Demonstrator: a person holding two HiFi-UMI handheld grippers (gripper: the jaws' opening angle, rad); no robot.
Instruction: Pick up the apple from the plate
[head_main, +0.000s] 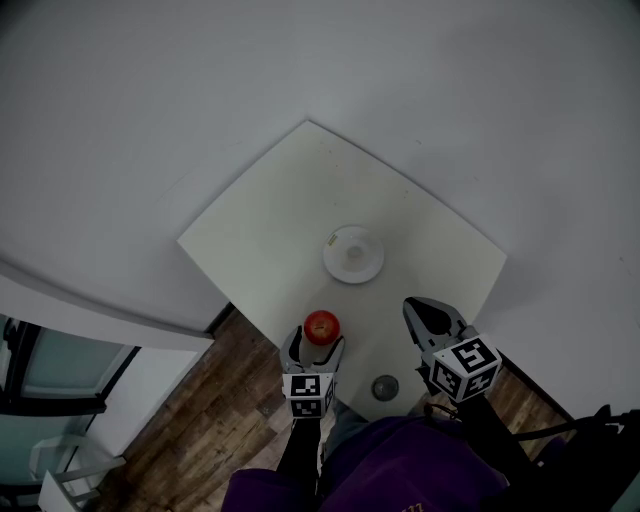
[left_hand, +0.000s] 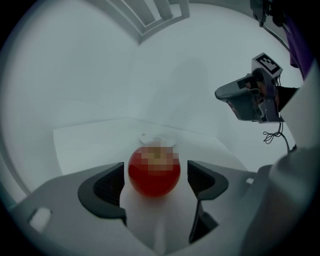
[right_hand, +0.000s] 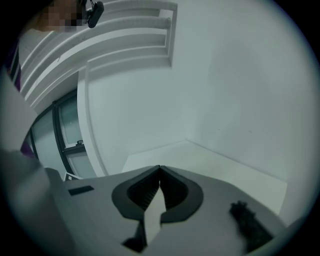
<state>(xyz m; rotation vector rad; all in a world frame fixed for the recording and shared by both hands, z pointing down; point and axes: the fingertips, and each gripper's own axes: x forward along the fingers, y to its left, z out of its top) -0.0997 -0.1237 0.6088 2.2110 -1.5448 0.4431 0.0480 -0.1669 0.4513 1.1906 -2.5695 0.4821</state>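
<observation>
The apple (head_main: 321, 326) was found off the plate (head_main: 372, 268), between the jaws of the left gripper (left_hand: 155, 169). The jaws were drawn in against its two sides and it was pinched near their tips. Contact on the right-hand pad looked slight in the left gripper view. The apple lay over the near-left edge of the desk (head_main: 300, 190), between the plate and the person. The plate was seen behind it, about mid-desk and well apart from it.

Whether the apple was clear of the desk surface could not be settled from these views. It sat level with the jaws, so it was judged to be carried.

Progress: the grasp and the removal from the plate were judged done. The plate was noted empty apart from a small mark at its far-left rim. Little was judged left beyond keeping the hold secure.

The right gripper (right_hand: 160, 170) was held beside the plate toward the near-right edge. Its jaws were pressed together with nothing between them.

Count:
- Apple: one.
- Plate: one.
- Grippers: two.
- Desk: one.
- Small grey round object (head_main: 385, 387): one, at the near edge between the two grippers. It was not identified.
</observation>
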